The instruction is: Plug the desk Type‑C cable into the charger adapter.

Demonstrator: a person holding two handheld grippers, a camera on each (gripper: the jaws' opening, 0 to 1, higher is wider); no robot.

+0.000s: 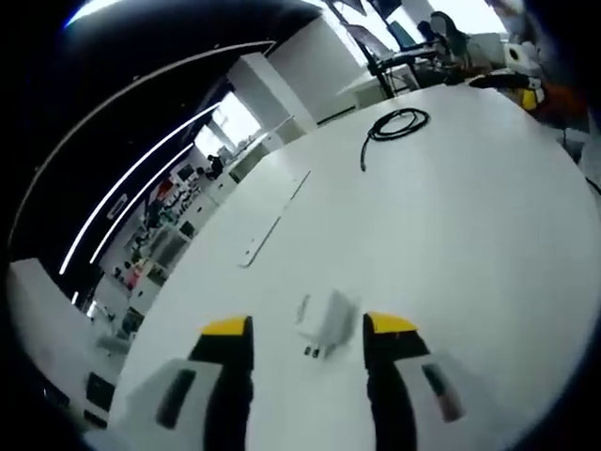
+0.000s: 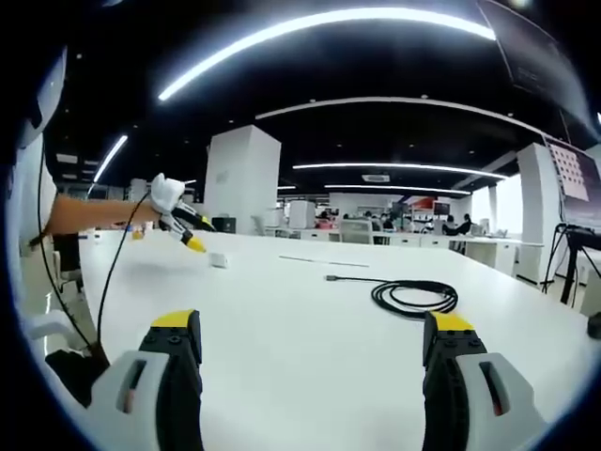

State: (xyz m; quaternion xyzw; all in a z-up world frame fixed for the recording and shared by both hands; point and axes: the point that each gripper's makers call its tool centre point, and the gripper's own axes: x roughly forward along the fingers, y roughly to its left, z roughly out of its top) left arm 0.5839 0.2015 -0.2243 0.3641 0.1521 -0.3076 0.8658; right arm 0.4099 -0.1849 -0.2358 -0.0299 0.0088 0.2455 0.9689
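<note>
A white table (image 1: 451, 235) holds the white adapter (image 1: 328, 324), lying between the spread, empty jaws of the left gripper (image 1: 308, 340). The coiled black cable (image 1: 394, 124) lies well apart, toward one o'clock. The right gripper (image 2: 313, 331), wide open and empty, faces that cable (image 2: 411, 297) at one o'clock. The light adapter may skid when pinched; the limp cable may slip. I see no containers.
</note>
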